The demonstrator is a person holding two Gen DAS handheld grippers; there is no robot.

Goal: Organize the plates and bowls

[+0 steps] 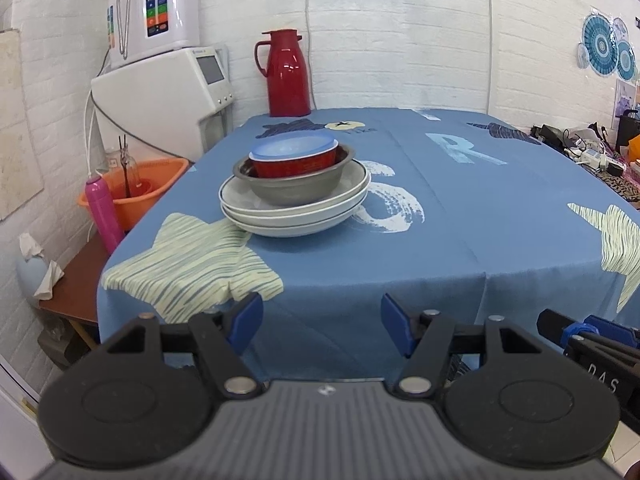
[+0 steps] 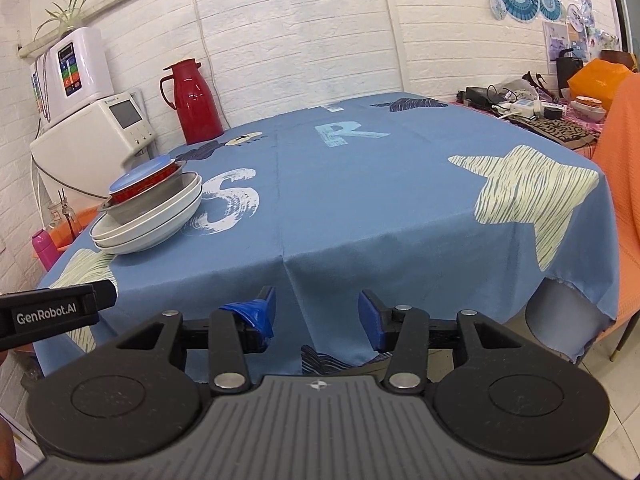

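Note:
A stack of dishes stands on the blue tablecloth [image 1: 400, 216]: two white plates [image 1: 294, 212] at the bottom, a steel bowl [image 1: 294, 184] on them, and a red bowl with a blue lid [image 1: 294, 152] on top. In the right wrist view the same stack [image 2: 148, 212] is at the left of the tablecloth [image 2: 380, 208]. My left gripper [image 1: 322, 328] is open and empty in front of the table's near edge, well short of the stack. My right gripper [image 2: 316, 318] is also open and empty, at the near edge right of the stack.
A red thermos jug [image 1: 286, 74] stands at the table's far left corner. White appliances [image 1: 160, 92], an orange basin [image 1: 136, 192] and a pink bottle [image 1: 105, 212] sit left of the table. Cluttered cables and boxes [image 2: 520, 100] lie at the far right, beside an orange chair [image 2: 624, 200].

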